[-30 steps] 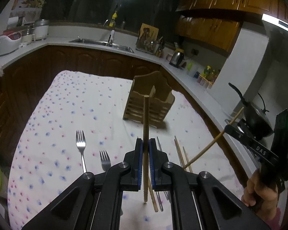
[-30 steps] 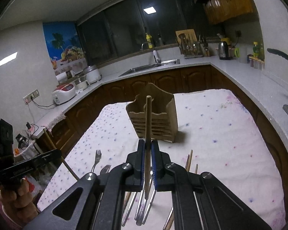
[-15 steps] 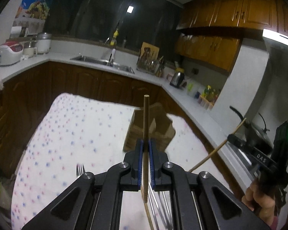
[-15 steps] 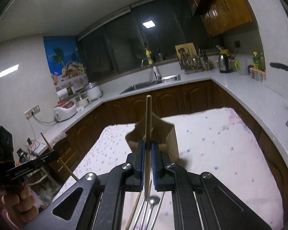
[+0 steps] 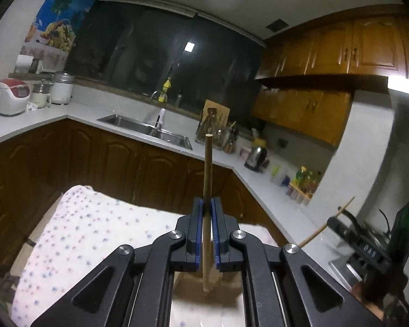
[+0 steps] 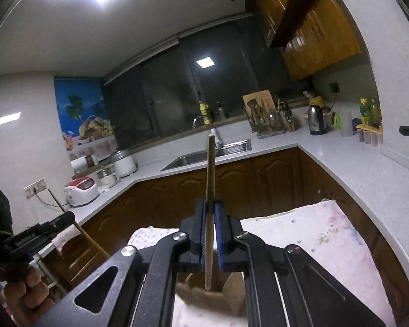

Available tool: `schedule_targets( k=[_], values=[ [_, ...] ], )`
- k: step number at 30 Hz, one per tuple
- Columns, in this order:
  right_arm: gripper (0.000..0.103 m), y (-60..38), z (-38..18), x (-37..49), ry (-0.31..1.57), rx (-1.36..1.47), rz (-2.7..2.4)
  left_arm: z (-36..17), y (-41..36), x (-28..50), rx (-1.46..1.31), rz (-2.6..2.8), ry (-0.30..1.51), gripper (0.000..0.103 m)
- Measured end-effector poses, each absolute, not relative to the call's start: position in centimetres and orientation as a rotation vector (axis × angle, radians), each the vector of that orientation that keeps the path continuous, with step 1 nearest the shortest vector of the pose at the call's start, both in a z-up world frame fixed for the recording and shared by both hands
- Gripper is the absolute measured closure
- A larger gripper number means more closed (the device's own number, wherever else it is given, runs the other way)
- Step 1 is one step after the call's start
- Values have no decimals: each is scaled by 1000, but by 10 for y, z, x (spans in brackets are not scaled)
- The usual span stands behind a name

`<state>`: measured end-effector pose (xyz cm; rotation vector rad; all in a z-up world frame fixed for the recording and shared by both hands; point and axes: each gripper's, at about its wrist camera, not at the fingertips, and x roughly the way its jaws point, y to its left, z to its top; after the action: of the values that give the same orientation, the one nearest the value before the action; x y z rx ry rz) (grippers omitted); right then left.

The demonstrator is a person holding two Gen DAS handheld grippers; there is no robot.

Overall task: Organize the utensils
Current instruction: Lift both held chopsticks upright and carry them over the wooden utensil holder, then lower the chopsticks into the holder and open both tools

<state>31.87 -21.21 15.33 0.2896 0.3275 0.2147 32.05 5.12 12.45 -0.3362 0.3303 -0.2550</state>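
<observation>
My left gripper (image 5: 207,207) is shut on a wooden chopstick (image 5: 207,174) held upright, its lower tip just above the wooden utensil holder (image 5: 207,294) seen between the jaws. My right gripper (image 6: 209,208) is shut on another wooden chopstick (image 6: 210,174), also upright, its grooved tip over the same holder (image 6: 204,291). The right gripper with its chopstick also shows at the right edge of the left wrist view (image 5: 340,227). The left gripper shows at the left edge of the right wrist view (image 6: 41,231).
The holder stands on a table with a white dotted cloth (image 5: 90,223). Dark wooden cabinets and a white counter with a sink (image 5: 147,130) run behind. A rice cooker (image 6: 81,190), a kettle (image 6: 316,120) and a knife rack (image 6: 264,117) stand on the counter.
Both grippers have tilted up and moved forward over the holder, each still gripping its chopstick. The forks and loose chopsticks on the cloth have dropped out of view.
</observation>
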Motion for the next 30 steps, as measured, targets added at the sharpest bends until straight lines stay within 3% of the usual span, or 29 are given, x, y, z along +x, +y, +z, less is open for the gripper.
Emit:
schedule_targets(
  k=[18,30],
  values=[
    [97,-202,57,390,478,345,193,-4,-17,448,-336,-194,445,99],
    [96,-209,47,401,552,371,199,21,1,460,-326,-186,500,98]
  ],
)
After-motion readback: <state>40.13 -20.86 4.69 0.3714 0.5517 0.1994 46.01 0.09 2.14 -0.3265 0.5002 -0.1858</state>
